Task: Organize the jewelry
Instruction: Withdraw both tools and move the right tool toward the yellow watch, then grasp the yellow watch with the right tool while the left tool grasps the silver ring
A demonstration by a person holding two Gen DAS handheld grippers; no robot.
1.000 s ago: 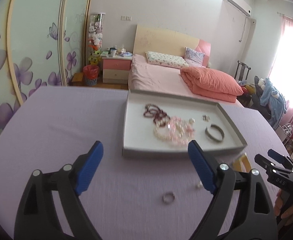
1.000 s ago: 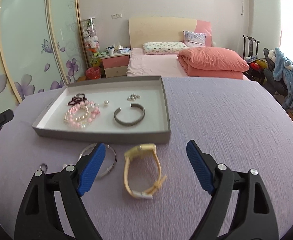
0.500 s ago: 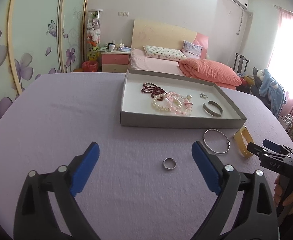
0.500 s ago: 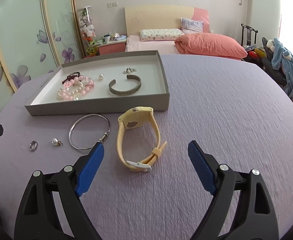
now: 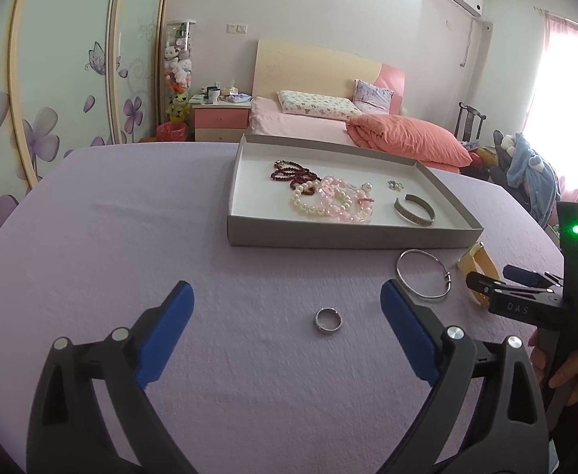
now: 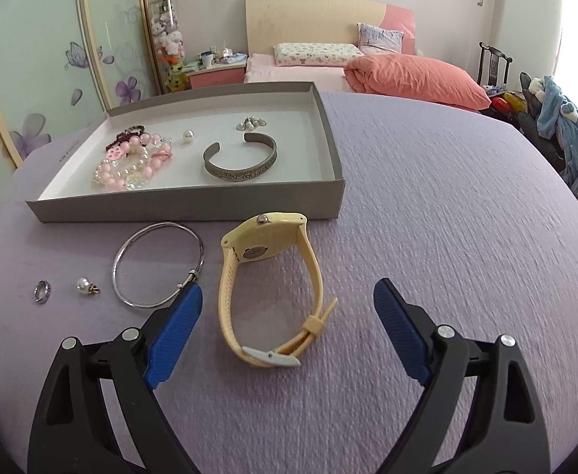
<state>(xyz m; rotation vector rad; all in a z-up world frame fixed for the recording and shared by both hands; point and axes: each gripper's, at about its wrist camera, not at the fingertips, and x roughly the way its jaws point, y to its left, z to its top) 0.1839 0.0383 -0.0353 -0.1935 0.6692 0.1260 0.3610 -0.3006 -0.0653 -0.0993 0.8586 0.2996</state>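
A grey shallow box [image 5: 352, 236] [image 6: 186, 208] on the purple tablecloth holds dark red beads [image 5: 291, 173], pink and white pearl bracelets [image 6: 131, 166], a silver cuff [image 6: 241, 158] and small earrings [image 6: 251, 123]. Outside it lie a silver ring [image 5: 327, 320] [image 6: 42, 290], a pearl earring [image 6: 85, 286], a thin silver bangle [image 5: 423, 278] [image 6: 158, 264] and a yellow watch [image 6: 269, 276]. My left gripper [image 5: 287, 324] is open around the ring from above. My right gripper [image 6: 288, 320] is open over the watch.
The right gripper's body and the hand holding it show at the right edge of the left wrist view [image 5: 533, 304]. Behind the table stand a bed [image 6: 328, 63], a nightstand [image 5: 220, 118] and wardrobe doors [image 5: 52, 79].
Both grippers have pulled back and lowered toward the table. The ring now lies between the left fingers and the watch between the right fingers. Both stay open.
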